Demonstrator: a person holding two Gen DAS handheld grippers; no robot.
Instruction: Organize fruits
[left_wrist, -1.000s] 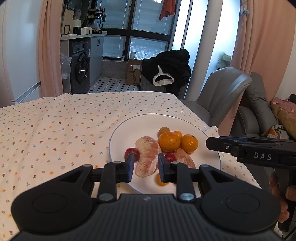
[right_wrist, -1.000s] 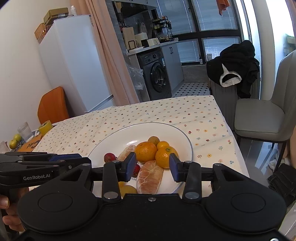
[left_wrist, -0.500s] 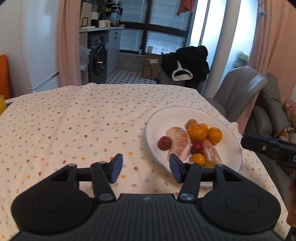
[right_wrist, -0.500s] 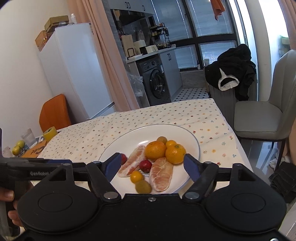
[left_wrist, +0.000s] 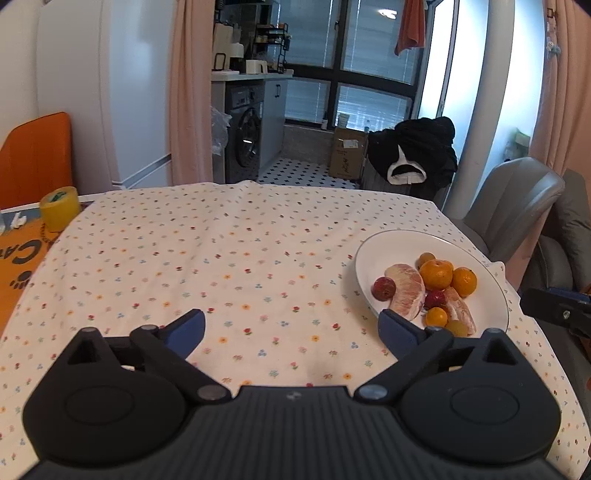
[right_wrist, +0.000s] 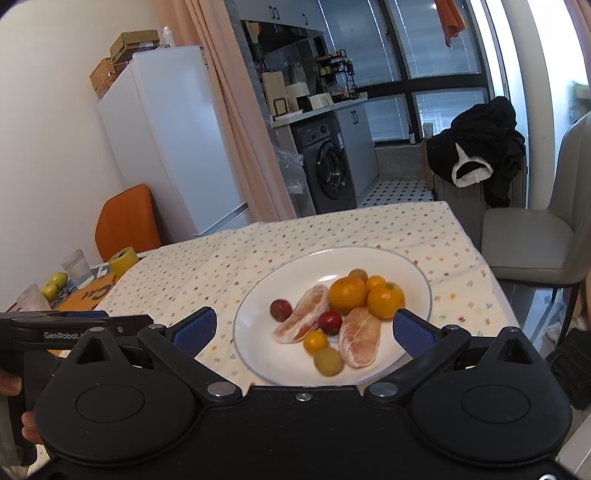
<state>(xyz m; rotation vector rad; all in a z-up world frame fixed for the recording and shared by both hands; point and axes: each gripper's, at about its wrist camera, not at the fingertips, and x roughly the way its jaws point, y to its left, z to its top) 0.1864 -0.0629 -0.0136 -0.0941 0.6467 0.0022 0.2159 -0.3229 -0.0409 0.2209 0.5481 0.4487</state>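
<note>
A white plate (right_wrist: 406, 266) (left_wrist: 384, 247) on the floral tablecloth holds two pomelo segments (right_wrist: 360, 338), two oranges (right_wrist: 347, 293), several small red, orange and yellow-green fruits. My right gripper (right_wrist: 304, 328) hangs open just in front of the plate, nothing between its blue pads. My left gripper (left_wrist: 291, 326) is open and empty over bare cloth, left of the plate. In the right wrist view the left gripper's body shows at the left edge, held by a hand (right_wrist: 11, 384).
A grey chair (right_wrist: 535, 240) stands at the table's right side. At the far left lie a yellow tape roll (left_wrist: 59, 208), an orange mat (left_wrist: 18, 258), a glass (right_wrist: 77, 267) and green fruits (right_wrist: 53, 284). Floral cloth (left_wrist: 221, 258) spreads left of the plate.
Both grippers have opened wide and pulled back from the plate. The left one has swung left, so the plate now sits at its right.
</note>
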